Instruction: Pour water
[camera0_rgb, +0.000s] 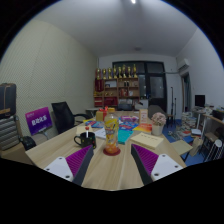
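Two fingers (78, 163) of the gripper (112, 163) are seen reaching forward over a light wooden table (112, 172), each lined on its inner face with a purple pad (146, 160). The fingers are spread wide apart, with bare tabletop showing between them, and nothing is pressed or touched by either one. The gripper is held level and low above the table, aimed straight along it toward the far end of the room; the hand that carries it is not seen.

Just ahead of the fingers, roughly on the line between them, a clear glass (111, 137) is stood upright on the table, with something amber or orange at its lower part; whether it holds water cannot be told. A black mug (87, 137) with a small white mark is set just to the left of the glass, near the tip of the left finger. Beyond the glass, a blue container (126, 130) is placed further along the table, and more small items are crowded near it, too small to be named.

Left of the table a black office chair (62, 116) is stood, with a purple sign (38, 121) beside it. At the back wall a shelf (116, 82) lined with bottles and boxes is seen next to a dark window (152, 80). A white ceiling (110, 25) is spread overhead.
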